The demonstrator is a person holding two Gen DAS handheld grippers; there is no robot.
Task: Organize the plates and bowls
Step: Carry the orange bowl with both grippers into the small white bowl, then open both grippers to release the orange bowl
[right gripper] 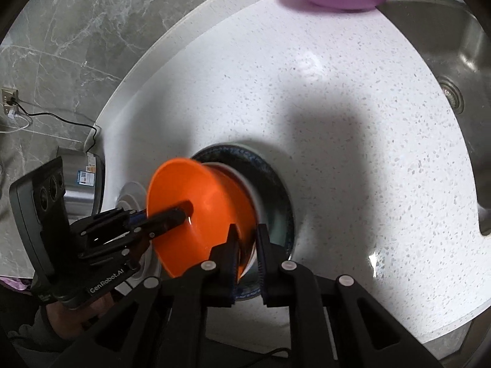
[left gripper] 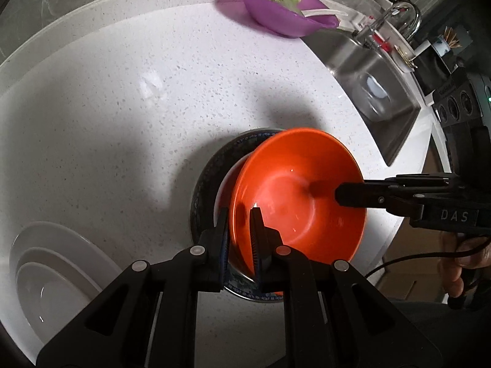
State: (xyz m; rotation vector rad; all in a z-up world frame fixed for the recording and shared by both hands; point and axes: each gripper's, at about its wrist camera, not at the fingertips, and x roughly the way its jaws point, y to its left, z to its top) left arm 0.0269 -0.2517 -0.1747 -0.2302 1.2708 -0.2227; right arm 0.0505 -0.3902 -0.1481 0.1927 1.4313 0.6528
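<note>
Stacking was the step in hand, as I judged it: the glossy orange plastic bowl [left gripper: 299, 193] hung tilted over a dark blue-patterned plate [left gripper: 205, 184] with a white dish [right gripper: 256, 196] nested on it, all near the front edge of the white speckled stone desk [left gripper: 122, 107]. My left hand-held gripper [left gripper: 240, 214] was pinched narrow on the bowl's near rim, one finger inside and one outside the wall. My right hand-held gripper [right gripper: 248, 233] sat at the opposite rim with its jaws narrow as well; it looked to be gripping the orange wall there, though the white dish's edge lay so close in the right wrist view that I could not be sure what else it touched. The bowl read as smooth, thin-walled and flared, with small highlights on its inner surface, so I expected it to slip if the pinch loosened. The next move, to my mind, called for levelling the bowl, centring it over the white dish and lowering both sides together before letting go. Far back sat a translucent purple plastic bowl [left gripper: 285, 9] holding green scraps, beside the brushed steel sink [left gripper: 377, 92], and a stack of white glazed plates [left gripper: 52, 273] lay at the left.
</note>
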